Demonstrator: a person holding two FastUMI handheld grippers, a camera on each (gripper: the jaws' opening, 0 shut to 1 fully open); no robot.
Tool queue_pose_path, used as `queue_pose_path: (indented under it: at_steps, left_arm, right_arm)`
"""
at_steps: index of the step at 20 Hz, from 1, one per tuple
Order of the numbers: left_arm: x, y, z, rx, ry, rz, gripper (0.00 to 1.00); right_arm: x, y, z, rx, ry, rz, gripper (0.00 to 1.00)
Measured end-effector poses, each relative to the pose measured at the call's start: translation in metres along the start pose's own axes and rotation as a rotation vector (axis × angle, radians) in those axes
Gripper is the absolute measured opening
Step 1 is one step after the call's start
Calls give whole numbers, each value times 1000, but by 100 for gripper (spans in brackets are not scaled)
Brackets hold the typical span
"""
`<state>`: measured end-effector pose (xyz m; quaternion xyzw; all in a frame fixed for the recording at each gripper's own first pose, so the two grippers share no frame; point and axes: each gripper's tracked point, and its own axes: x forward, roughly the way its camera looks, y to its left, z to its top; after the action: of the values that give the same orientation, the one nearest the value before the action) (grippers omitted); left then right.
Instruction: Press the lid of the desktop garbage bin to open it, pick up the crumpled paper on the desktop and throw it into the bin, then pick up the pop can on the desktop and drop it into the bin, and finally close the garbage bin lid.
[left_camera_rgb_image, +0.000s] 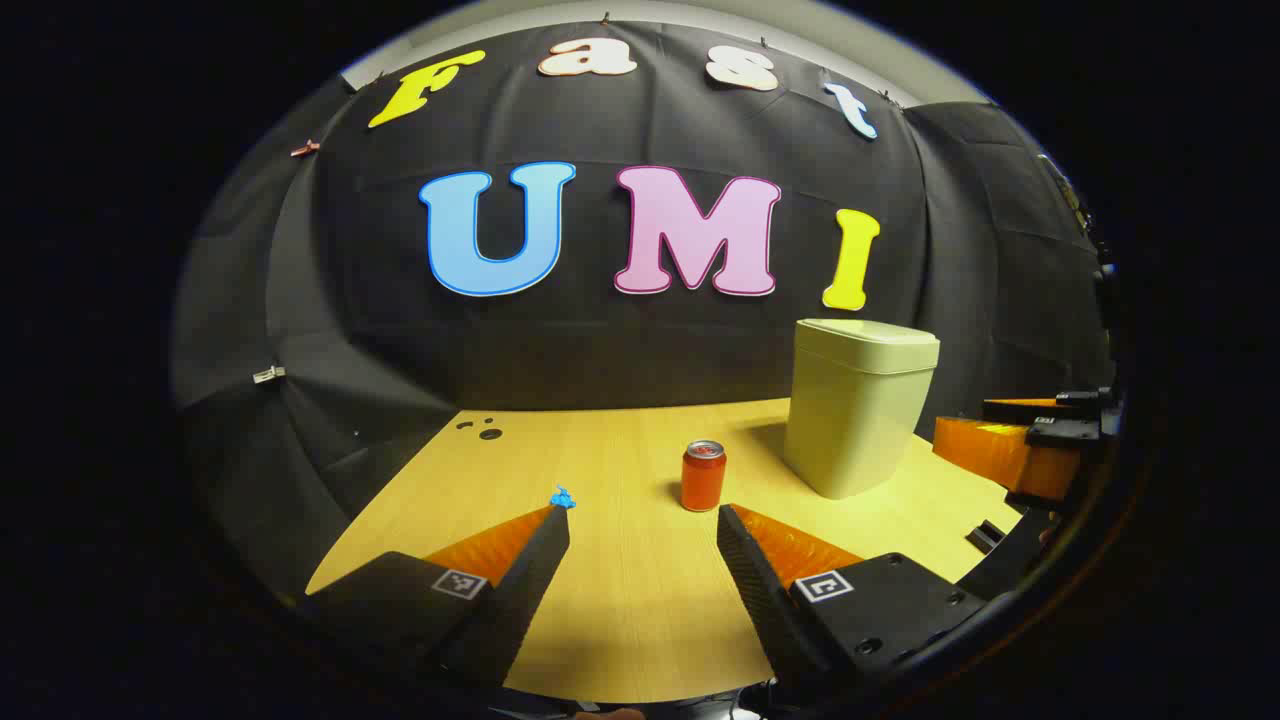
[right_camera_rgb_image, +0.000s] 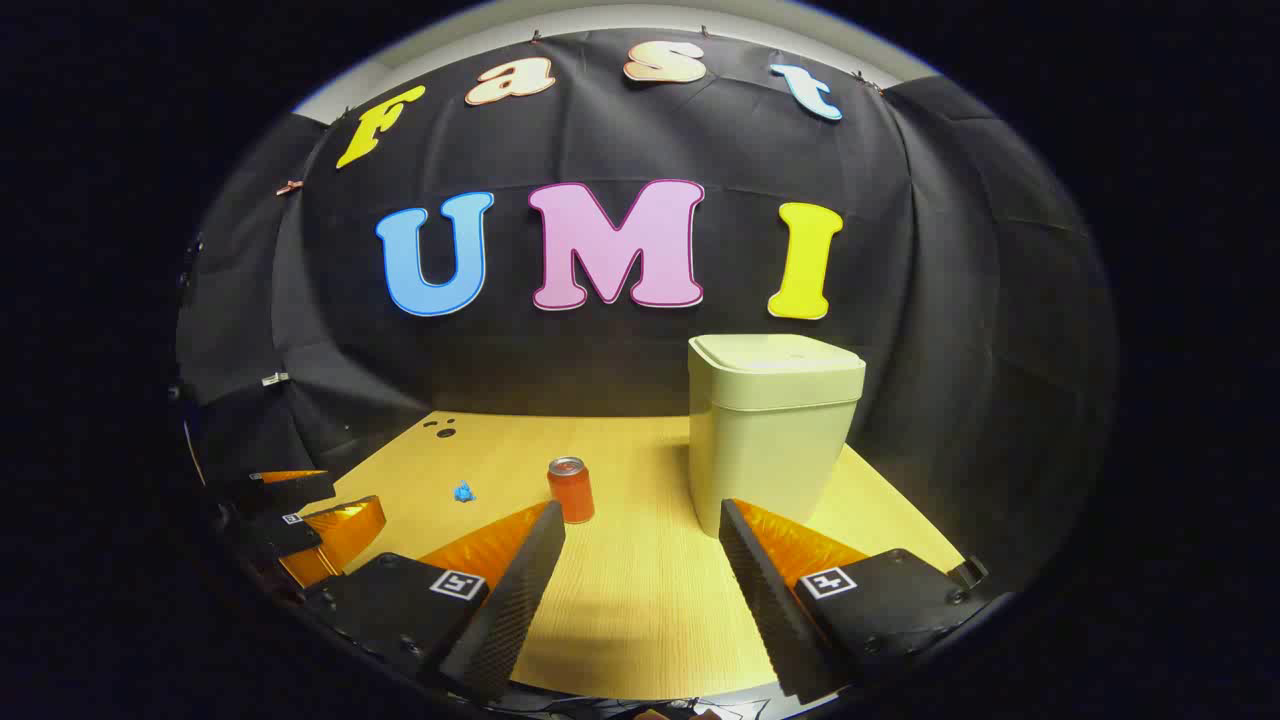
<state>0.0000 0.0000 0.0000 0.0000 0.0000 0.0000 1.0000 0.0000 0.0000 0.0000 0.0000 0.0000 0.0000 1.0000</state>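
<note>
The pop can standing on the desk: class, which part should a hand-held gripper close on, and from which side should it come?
Grip the pop can across its round mid-body, coming level from the near, front side: it stands upright, apart from the bin.

Both tools (left_camera_rgb_image: 643, 520) (right_camera_rgb_image: 642, 515) wide apart, empty.
</note>
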Motion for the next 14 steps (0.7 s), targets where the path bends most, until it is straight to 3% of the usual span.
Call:
queue_pose_path:
  at_steps: [14]
  left_arm:
    - [-2, 7, -17, -27, 40, 18, 96]
  right_arm:
    - [16, -2, 0, -1, 2, 22, 98]
